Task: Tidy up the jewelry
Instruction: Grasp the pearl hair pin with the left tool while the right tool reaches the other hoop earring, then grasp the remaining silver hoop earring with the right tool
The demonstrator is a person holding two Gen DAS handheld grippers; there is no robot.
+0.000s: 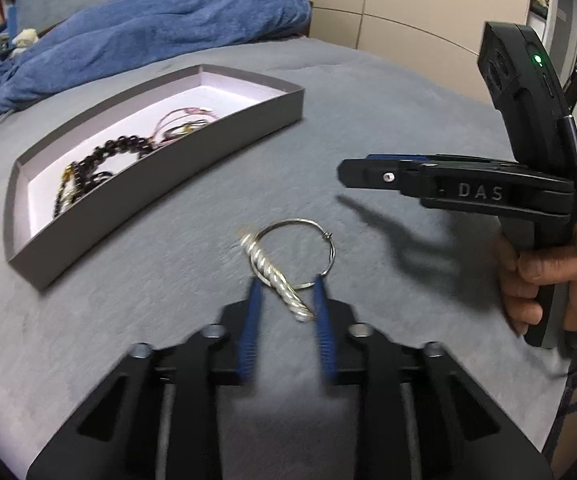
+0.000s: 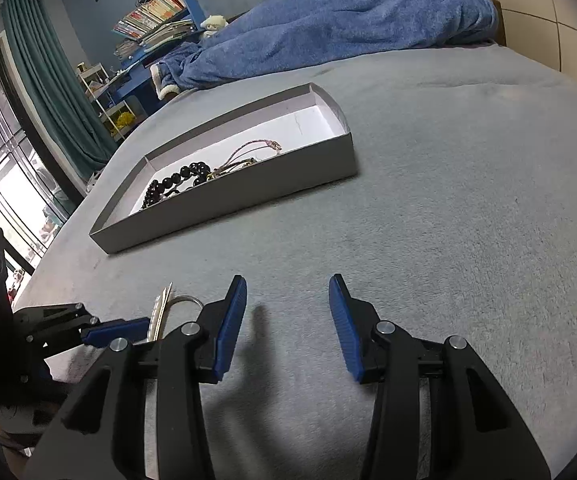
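Where blanket point(image 2: 328, 12) lies, grey bedspread point(image 2: 448, 200).

The left gripper point(image 1: 286, 294) points down at the grey bed cover point(image 1: 368, 112), and its blue fingers point(image 1: 253, 312) stand narrow around a twisted silver bangle point(image 1: 276, 278) and a thin silver ring bangle point(image 1: 330, 246). To the left lies a grey box point(image 1: 88, 224) with dark bead bracelets point(image 1: 100, 164) inside. On the right a hand point(image 1: 544, 280) holds the right gripper point(image 1: 346, 174) above the cover. A blue blanket point(image 1: 148, 28) lies behind.
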